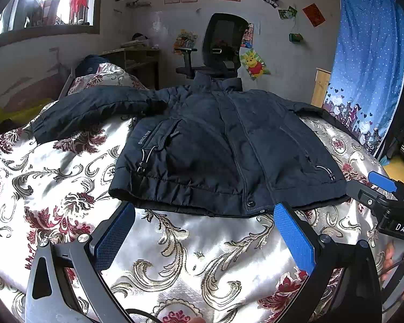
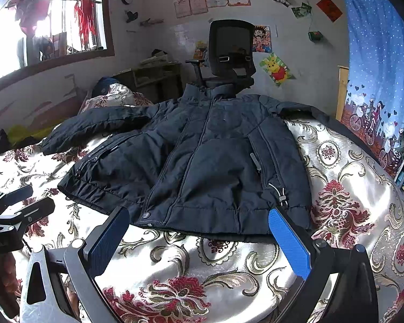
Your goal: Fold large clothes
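A dark navy padded jacket [image 1: 215, 145] lies flat and zipped on the bed, collar away from me, hem toward me; it also shows in the right wrist view [image 2: 202, 161]. Its left sleeve [image 1: 94, 110] stretches out to the left. The right sleeve [image 2: 309, 113] runs off over the bed's right edge. My left gripper [image 1: 203, 212] is open and empty, fingertips just short of the hem. My right gripper [image 2: 198, 216] is open and empty at the hem's right part. The right gripper also shows at the right edge of the left wrist view [image 1: 382, 188].
The bed has a shiny white quilt [image 1: 175, 255] with red and gold flowers. A black office chair [image 1: 223, 45] stands behind the collar. A blue curtain [image 1: 371, 62] hangs at the right. A desk [image 1: 137, 62] and a pillow [image 1: 105, 75] are at the back left.
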`<state>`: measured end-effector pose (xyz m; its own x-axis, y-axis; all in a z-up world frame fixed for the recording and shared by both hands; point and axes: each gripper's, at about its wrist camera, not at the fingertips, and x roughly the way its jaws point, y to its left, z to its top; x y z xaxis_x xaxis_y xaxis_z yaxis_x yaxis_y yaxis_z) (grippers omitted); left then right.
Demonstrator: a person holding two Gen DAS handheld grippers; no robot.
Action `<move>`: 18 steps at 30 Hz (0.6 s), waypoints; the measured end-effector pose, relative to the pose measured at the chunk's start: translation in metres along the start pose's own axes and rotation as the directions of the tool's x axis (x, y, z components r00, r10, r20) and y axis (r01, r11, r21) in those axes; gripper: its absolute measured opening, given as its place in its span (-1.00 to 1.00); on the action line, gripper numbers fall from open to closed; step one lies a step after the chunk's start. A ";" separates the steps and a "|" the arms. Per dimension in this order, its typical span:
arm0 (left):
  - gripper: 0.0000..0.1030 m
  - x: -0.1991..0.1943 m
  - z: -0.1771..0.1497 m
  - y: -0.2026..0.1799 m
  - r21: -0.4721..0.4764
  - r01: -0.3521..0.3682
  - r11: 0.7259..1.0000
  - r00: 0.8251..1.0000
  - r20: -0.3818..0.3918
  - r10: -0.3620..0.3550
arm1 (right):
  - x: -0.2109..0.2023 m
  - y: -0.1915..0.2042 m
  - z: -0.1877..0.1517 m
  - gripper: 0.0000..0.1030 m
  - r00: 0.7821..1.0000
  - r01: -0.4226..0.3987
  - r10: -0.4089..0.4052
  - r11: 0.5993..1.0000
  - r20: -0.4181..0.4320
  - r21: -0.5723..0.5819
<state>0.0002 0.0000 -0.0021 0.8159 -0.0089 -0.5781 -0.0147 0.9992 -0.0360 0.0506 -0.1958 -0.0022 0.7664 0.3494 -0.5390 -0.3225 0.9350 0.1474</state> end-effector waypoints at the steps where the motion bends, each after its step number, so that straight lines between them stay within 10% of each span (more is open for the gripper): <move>1: 0.97 0.000 0.000 0.000 0.000 0.001 1.000 1.000 -0.001 -0.001 | 0.000 0.001 0.000 1.00 1.000 0.001 -0.001 1.000 0.000 0.000; 18: 0.97 0.000 0.001 0.000 -0.001 0.000 1.000 1.000 -0.002 -0.001 | 0.000 0.001 0.001 1.00 1.000 0.000 0.000 1.000 -0.003 0.003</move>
<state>0.0006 0.0003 -0.0018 0.8150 -0.0094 -0.5794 -0.0149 0.9992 -0.0372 0.0502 -0.1950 -0.0014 0.7650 0.3489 -0.5413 -0.3207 0.9353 0.1496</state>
